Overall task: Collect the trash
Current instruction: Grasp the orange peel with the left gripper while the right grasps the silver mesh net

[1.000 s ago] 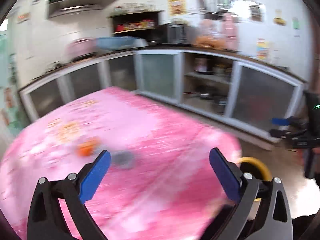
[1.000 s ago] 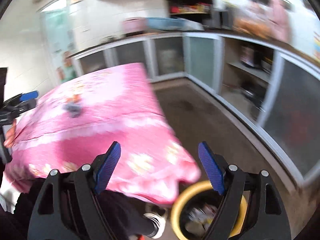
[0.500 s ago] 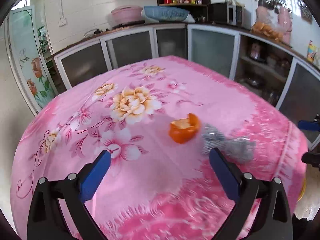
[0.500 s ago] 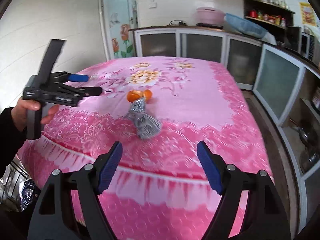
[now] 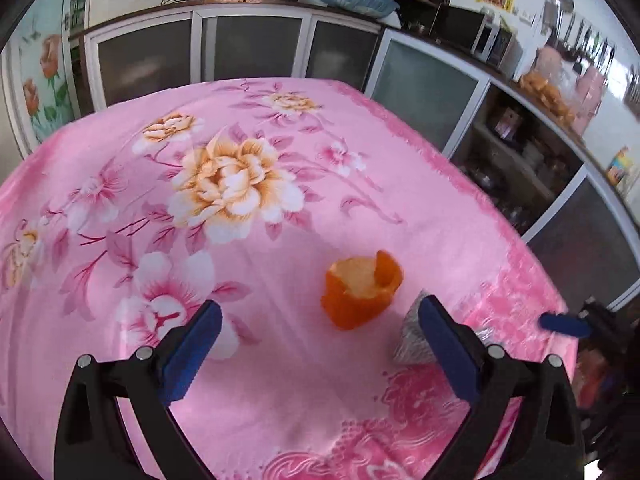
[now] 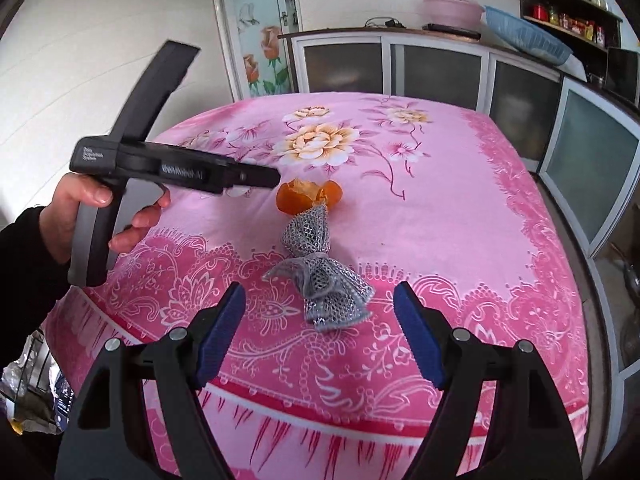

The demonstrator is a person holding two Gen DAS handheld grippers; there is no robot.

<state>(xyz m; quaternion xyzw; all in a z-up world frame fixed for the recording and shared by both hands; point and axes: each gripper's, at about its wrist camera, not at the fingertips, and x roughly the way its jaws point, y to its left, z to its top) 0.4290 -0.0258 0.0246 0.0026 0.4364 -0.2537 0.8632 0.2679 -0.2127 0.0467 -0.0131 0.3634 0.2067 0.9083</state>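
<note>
Floral pink cloth: curled orange peel, silvery mesh wrapper

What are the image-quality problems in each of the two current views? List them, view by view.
Left wrist view: strong fisheye bend in the cabinets, dark corner vignette, shelves at right soft and smeared, orange peel fairly sharp. Right wrist view: same curved distortion and dark corners, left gripper slightly smeared, silver mesh wrapper crisp, even daylight with a soft shadow beside it, no harsh glare.
</note>
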